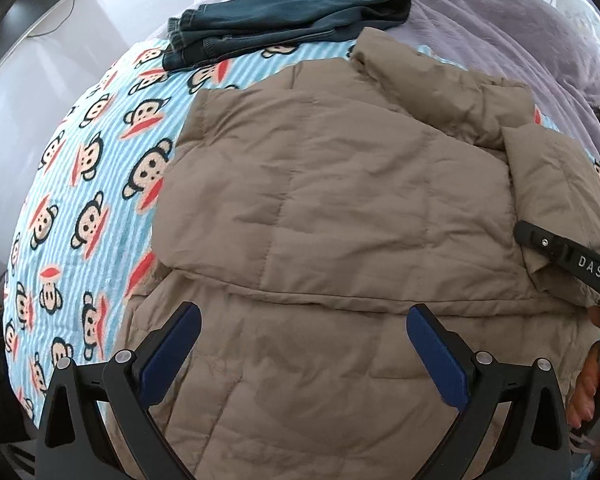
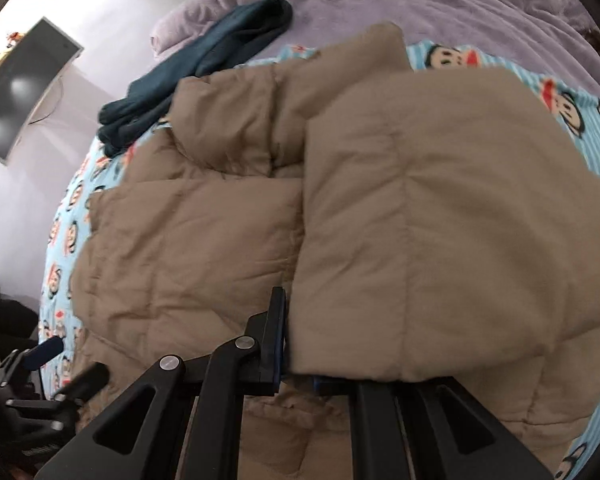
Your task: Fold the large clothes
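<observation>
From the left wrist view, the tan quilted puffer jacket [image 1: 320, 208] lies spread across the bed [image 1: 100, 184], on its blue-striped monkey-print sheet, with a folded pair of dark teal jeans [image 1: 268, 28] beyond it near a rumpled lilac blanket [image 1: 480, 20]. The left gripper [image 1: 304, 344] hovers above the jacket's lower part, its blue-padded jaws wide apart and holding nothing. At the right edge the right gripper's black body shows, held in a hand [image 1: 596, 376], beside a turned-in flap of the jacket.

From the right wrist view, the right gripper [image 2: 296, 360] has its jaws pinched together on the edge of a jacket panel [image 2: 440, 232], which is lifted and draped over toward the jacket's middle. The picture is blurred.

The step in hand looks like folding one side of the jacket inward. Next, the panel probably needs laying flat on the body before those jaws let go, while the free left gripper could steady or take the opposite side.
</observation>
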